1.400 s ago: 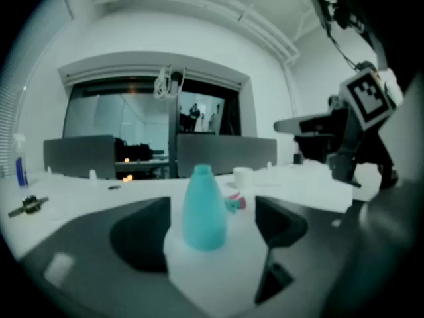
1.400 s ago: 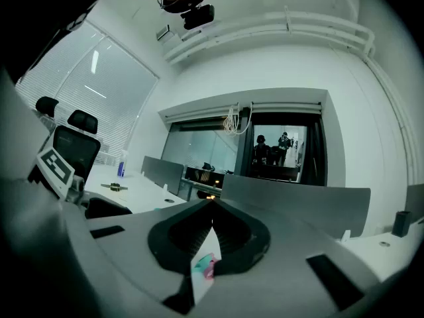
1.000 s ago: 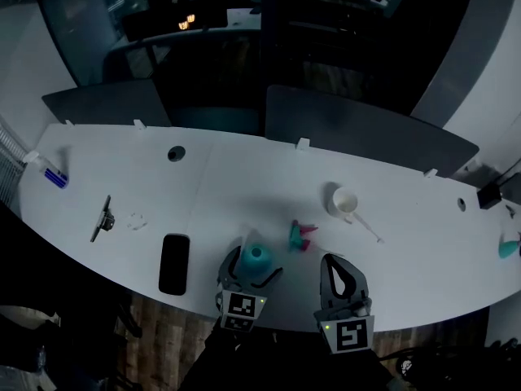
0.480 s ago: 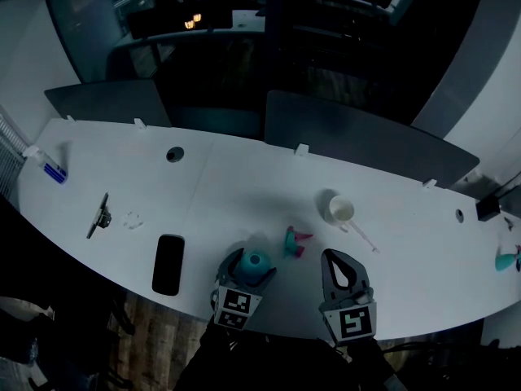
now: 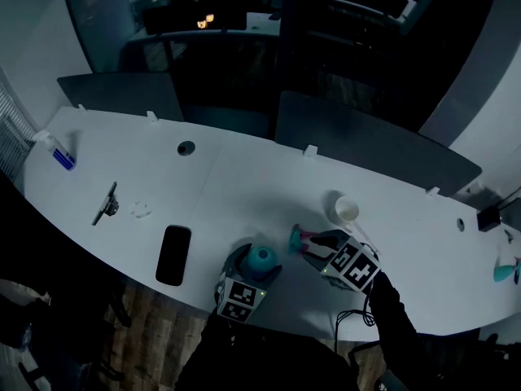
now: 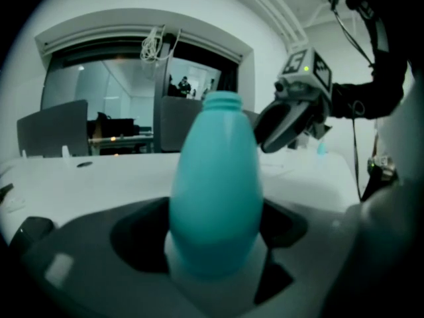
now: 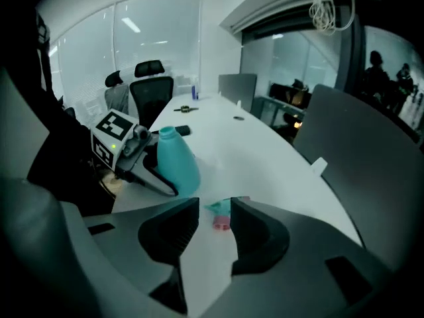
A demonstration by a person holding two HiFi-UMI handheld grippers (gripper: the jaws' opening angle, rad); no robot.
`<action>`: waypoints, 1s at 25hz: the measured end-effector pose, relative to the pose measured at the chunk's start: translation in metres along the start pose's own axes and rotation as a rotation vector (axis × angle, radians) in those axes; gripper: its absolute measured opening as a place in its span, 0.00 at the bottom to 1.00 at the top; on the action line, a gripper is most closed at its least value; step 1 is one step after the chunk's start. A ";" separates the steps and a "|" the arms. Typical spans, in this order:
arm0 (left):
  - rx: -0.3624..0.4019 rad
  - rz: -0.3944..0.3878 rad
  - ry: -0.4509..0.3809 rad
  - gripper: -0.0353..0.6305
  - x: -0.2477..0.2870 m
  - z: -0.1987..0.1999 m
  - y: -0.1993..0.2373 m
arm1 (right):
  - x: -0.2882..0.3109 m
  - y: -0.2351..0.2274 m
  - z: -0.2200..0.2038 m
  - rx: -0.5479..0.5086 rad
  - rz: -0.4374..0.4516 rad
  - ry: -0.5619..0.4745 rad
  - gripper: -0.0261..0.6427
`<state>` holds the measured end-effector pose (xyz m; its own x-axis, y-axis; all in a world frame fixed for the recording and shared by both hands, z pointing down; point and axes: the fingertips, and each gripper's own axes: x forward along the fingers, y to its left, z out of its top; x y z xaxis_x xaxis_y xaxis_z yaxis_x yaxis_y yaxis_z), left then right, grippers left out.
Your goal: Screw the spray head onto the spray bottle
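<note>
Clamping the spray bottle [image 6: 215, 177] in your left gripper [image 5: 254, 269], you had just part-opened the right gripper [image 7: 215, 222] above the spray head [image 5: 300, 239] on the white desk [image 5: 244, 186].

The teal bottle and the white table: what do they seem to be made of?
Bottle: probably plastic with a matte finish. It is opaque, an even teal, with a smooth moulded shoulder and only a soft sheen. Table: likely laminate or coated board in satin white, flat and uniform in colour. The dim light leaves both open.

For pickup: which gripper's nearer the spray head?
Right gripper: jaws just opened, pointing at the spray head; left gripper, just closed on the spray bottle, sits left of it.
</note>
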<state>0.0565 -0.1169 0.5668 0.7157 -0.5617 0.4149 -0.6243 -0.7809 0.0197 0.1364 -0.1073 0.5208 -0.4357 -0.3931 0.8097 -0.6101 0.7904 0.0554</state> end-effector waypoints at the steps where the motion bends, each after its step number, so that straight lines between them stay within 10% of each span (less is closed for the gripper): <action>1: -0.001 -0.001 -0.001 0.65 0.000 -0.001 -0.001 | 0.006 0.001 -0.004 -0.014 0.041 0.055 0.23; 7: -0.004 -0.022 -0.002 0.65 -0.001 -0.002 -0.004 | 0.037 0.004 -0.026 -0.074 0.204 0.355 0.23; 25: 0.002 -0.046 -0.004 0.65 -0.003 -0.004 -0.004 | 0.079 -0.005 -0.040 0.140 0.309 0.747 0.23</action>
<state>0.0559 -0.1109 0.5689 0.7450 -0.5261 0.4101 -0.5898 -0.8067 0.0366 0.1312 -0.1231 0.6083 -0.0725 0.2885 0.9547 -0.6333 0.7262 -0.2675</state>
